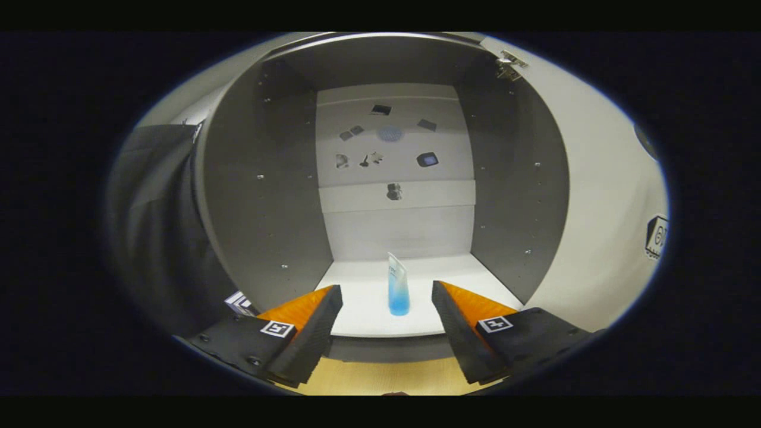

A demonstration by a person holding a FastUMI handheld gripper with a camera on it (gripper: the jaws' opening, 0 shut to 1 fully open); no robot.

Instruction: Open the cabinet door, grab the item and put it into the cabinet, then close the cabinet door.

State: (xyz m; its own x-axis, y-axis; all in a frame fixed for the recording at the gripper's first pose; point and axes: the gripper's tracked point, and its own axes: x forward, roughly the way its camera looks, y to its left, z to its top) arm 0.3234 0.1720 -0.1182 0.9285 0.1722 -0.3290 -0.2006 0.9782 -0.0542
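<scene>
A blue and clear tube (398, 287) stands upright, cap down, on the white floor of the open cabinet (380, 309), near its front edge. My gripper (386, 294) is open, its two fingers spread wide either side of the tube and a little nearer to me than it. Neither finger touches the tube. The cabinet's white door (594, 196) is swung open to the right, with a metal hinge (510, 64) at its top.
The cabinet has dark grey side walls (261, 196) and a pale back wall (395, 154) with several small stickers. A wooden surface (386, 377) lies below the cabinet's front lip. Black cloth (154, 226) hangs to the left.
</scene>
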